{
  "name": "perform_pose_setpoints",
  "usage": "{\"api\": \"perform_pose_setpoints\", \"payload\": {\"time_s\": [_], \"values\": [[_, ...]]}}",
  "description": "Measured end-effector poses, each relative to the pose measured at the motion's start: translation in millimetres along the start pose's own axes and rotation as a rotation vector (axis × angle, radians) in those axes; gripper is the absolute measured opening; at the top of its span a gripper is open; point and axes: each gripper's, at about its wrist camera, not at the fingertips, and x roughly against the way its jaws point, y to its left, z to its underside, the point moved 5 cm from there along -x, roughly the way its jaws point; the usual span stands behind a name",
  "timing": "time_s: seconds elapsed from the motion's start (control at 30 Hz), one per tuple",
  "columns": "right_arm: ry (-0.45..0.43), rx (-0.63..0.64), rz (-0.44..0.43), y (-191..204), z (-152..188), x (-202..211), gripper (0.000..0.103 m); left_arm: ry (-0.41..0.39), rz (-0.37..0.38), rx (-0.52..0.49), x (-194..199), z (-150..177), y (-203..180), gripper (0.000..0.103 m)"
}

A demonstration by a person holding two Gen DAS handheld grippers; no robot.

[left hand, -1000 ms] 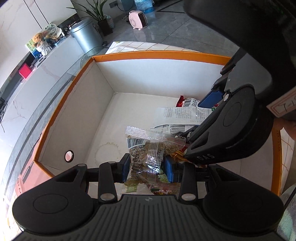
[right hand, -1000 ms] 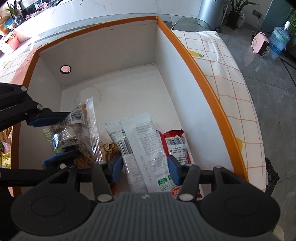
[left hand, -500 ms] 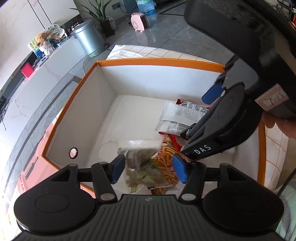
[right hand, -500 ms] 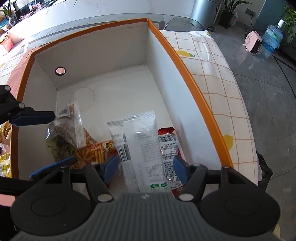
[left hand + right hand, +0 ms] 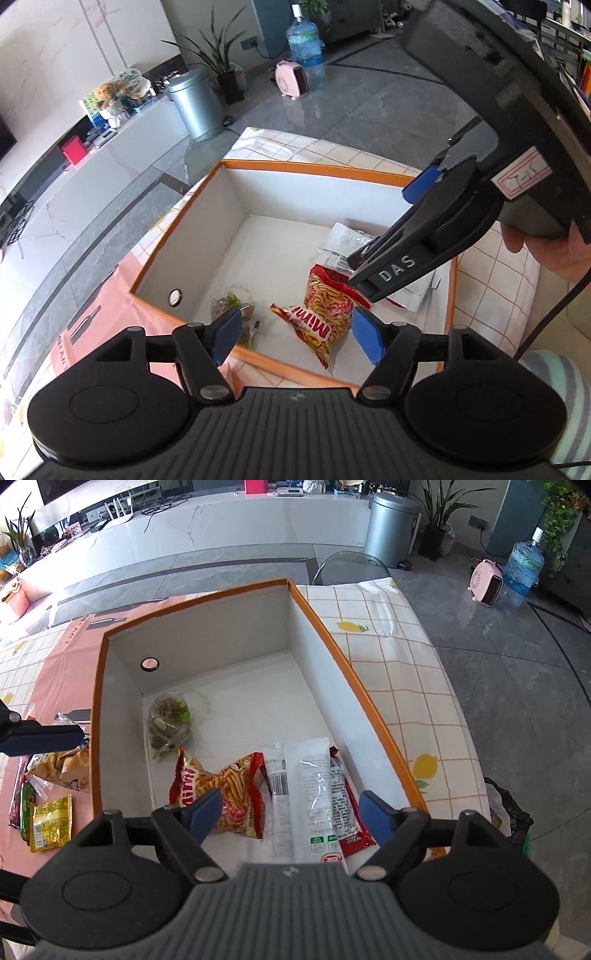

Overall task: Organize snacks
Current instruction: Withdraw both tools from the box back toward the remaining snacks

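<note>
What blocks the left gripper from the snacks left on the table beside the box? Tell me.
Nothing visible does. In the right wrist view the left gripper's finger hangs over the loose packets on the pink cloth, outside the orange-rimmed box, its jaws opening and empty. The box wall stands beside them, not between.

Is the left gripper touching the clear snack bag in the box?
Apart. In the right wrist view the clear bag lies alone on the box floor; the left gripper, jaws opening and empty, hangs above it.
</note>
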Motion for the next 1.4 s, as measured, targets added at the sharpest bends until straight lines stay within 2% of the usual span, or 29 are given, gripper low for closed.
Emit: {"api": "perform_pose_setpoints", "payload": {"time_s": [0.23, 0.37, 0.57, 0.73, 0.9, 1.13, 1.33, 1.4], "values": [[-0.093, -0.038, -0.048, 17.5, 18.5, 44.4, 0.080, -0.043, -0.014, 0.154, 37.2, 23.1, 17.4, 0.080], [-0.153, -0.057, -0.084, 34.8, 35.6, 64.0, 0.080, -0.073, -0.050, 0.241, 57.2, 47.0, 28.4, 0.080], [-0.190, -0.112, -0.109, 60.1, 70.3, 75.3, 0.081, -0.086, -0.078, 0.366, 78.3, 83.2, 44.3, 0.081], [-0.261, -0.126, -0.089, 87.8, 97.0, 85.9, 0.081, -0.107, -0.111, 0.460, 92.8, 116.7, 51.8, 0.081], [-0.314, -0.134, -0.099, 114.2, 118.2, 88.8, 0.081, -0.144, -0.113, 0.580, 106.0, 152.2, 62.5, 0.081], [-0.316, -0.136, -0.127, 148.6, 139.6, 73.2, 0.080, -0.128, -0.179, 0.676, 111.5, 198.0, 77.1, 0.081], [-0.270, -0.119, -0.155, 176.5, 152.4, 50.0, 0.079, -0.099, -0.174, 0.740, 106.6, 229.2, 82.8, 0.081], [-0.258, -0.106, -0.163, 184.5, 156.4, 43.0, 0.076, -0.095, -0.169, 0.758, 103.8, 237.9, 82.6, 0.080]]}}
